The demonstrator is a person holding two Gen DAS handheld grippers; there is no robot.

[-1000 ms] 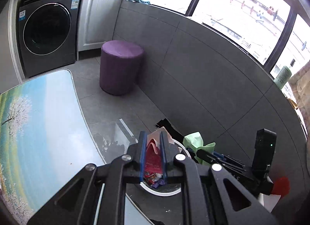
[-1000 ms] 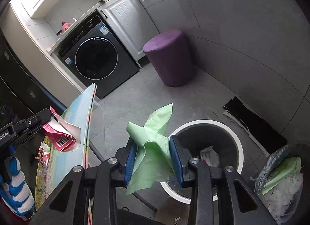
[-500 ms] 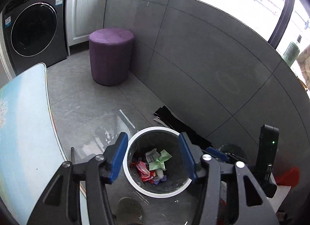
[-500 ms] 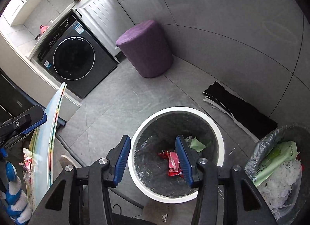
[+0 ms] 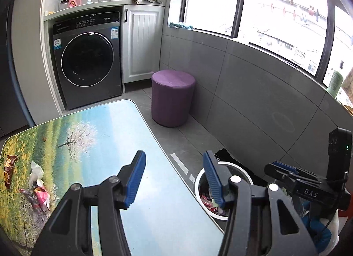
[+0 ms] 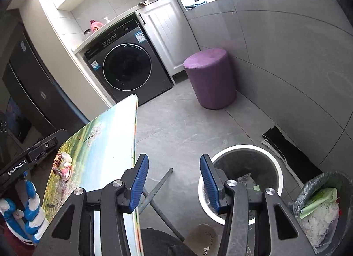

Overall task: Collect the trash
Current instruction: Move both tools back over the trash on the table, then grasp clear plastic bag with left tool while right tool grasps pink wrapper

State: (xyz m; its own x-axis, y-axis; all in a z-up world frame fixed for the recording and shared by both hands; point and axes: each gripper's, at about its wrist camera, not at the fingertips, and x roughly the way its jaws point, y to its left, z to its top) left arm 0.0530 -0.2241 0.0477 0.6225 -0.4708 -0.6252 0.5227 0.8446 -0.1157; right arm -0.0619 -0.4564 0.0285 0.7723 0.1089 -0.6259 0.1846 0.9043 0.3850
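We held our left gripper (image 5: pixel 174 178) above the near edge of the table (image 5: pixel 106 128), its blue pads spread wide with nothing between them. Our right gripper (image 6: pixel 174 181) was likewise released and empty, hanging over the floor between the table's edge and the trash bin (image 6: pixel 279 167).

The trash bin, round with a white rim and a dark liner, stood on the grey floor just beside the table, near the tiled wall. From the left wrist view we could see coloured wrappers (image 5: pixel 209 200) lying in its bottom; from the right wrist view, a scrap of paper (image 6: pixel 245 178) and a bit of green showed inside, partly hidden behind our gripper's finger.

More trash remained on the table's far left side: a brown wrapper (image 5: pixel 7 170) at the edge, a crumpled white piece (image 5: pixel 35 173) next to it, and a pink-and-red packet (image 5: pixel 43 196) just nearer to us. All of it lay well apart from both grippers.

A second container with a clear bag (image 6: pixel 322 207), holding white shreds and a green packet, sat to the right of the trash bin. A flat black mat (image 6: pixel 284 147) lay against the wall behind the bin. Further off stood a purple stool (image 5: pixel 173 97) and a dark washing machine (image 5: pixel 88 66) under a counter.
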